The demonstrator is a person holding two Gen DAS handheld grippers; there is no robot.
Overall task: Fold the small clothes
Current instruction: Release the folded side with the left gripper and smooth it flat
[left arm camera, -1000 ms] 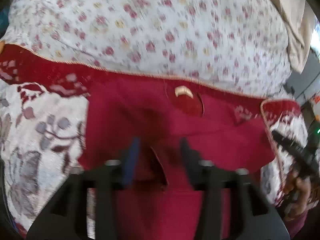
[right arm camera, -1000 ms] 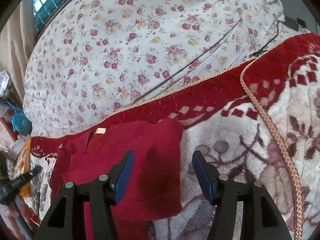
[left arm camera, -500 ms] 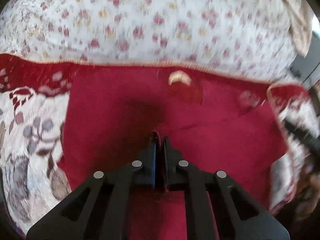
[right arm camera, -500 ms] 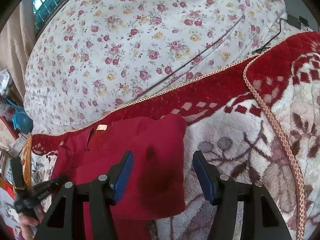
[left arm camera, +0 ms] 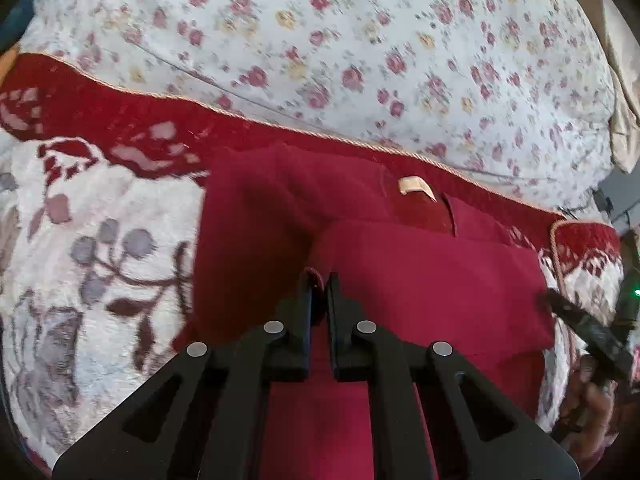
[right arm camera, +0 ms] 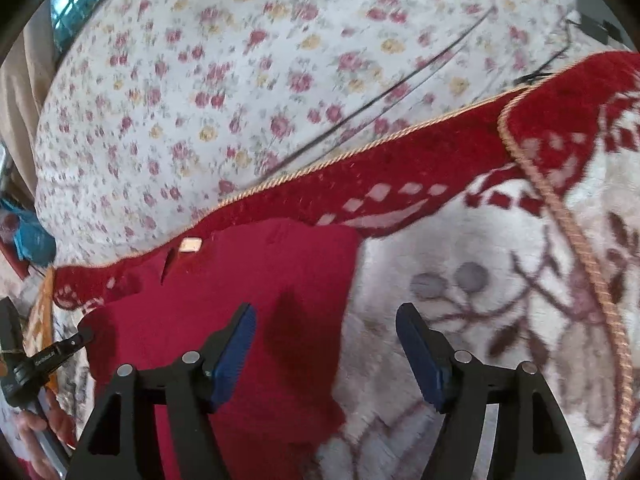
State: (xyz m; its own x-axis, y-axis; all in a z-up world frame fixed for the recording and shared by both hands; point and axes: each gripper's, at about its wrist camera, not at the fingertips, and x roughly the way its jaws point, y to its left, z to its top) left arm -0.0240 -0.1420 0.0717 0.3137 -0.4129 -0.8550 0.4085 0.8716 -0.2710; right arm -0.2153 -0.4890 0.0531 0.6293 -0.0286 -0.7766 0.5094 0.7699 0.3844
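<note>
my left hand-held gripper [left arm camera: 319, 280] is pinched tight on a raised fold of the red garment [left arm camera: 420, 280], right at the edge of the flap that lies doubled over the body of the cloth. the garment lies flat on the red-and-white blanket [left arm camera: 92, 248] on the bed, its neck label [left arm camera: 414, 186] at the far end, so its long axis runs away from me toward the flowered sheet [left arm camera: 360, 40]. my right hand-held gripper [right arm camera: 326, 344] hangs wide, its jaws having just been opening, straddling the garment's right edge with nothing clamped: one pad over the red cloth, the other over the blanket. i judge the left holds the fold, and the right is nearer that free side edge, so it would take it.
</note>
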